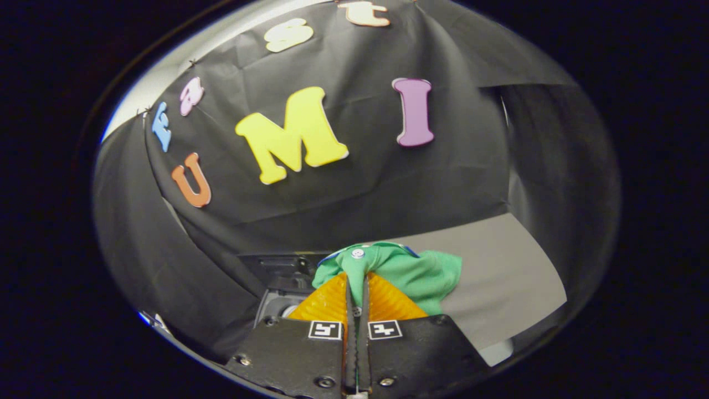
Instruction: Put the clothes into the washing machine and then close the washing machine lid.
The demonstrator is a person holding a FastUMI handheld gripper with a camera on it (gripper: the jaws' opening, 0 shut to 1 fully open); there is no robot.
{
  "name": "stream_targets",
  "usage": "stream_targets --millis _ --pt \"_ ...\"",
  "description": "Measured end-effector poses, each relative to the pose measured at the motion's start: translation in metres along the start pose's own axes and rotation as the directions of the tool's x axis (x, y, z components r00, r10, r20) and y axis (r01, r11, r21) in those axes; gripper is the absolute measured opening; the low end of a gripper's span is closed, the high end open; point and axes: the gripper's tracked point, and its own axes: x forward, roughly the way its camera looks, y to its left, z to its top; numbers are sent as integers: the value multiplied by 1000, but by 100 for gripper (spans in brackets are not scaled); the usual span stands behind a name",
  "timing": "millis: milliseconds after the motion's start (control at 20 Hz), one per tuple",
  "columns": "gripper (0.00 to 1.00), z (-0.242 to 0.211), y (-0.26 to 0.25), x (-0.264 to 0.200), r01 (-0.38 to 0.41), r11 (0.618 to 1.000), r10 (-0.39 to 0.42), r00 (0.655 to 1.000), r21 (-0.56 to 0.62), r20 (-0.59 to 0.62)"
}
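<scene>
Black cloth hangs in folds as the booth's wall (343, 205) behind everything, and below it on the right a plain grey bench (498, 277) stretches away beyond the fingers.

At the bottom of the gripper view, the claw (357, 277) has its two fingers drawn almost fully together, with only a thin slit between them. A bunched fold of green clothes (410, 271) is pinched between the fingertips, both fingers pressing on the fabric. The garment rises in a narrow ridge out of the tips, then spreads to the right and slightly behind them, draping loosely with its lower edge hanging in front of the bench. A small round pale button or snap (358, 253) sits on the cloth just above where the fingers meet, and a strip of blue trim shows along the top edge of the fabric.

To the left of the fingers, and lower and farther back, a dark boxy body with a lighter grey rim is partly visible: the washing machine (279, 288), mostly hidden behind the claw and the cloth. Whether its lid is up or down cannot be told from here.
</scene>
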Motion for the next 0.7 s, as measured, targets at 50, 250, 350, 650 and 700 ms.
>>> stream_targets --millis 50,250,350,650,700 --pt "5 6 15 -5 -20 1000 20 999 -6 25" --pt "4 26 74 -24 -92 995 96 992 -46 85" --pt "5 34 103 -30 -116 990 123 987 -77 108" --pt "4 28 179 -16 -193 974 206 973 -120 100" --pt "4 22 190 -10 -206 971 218 972 -125 90"
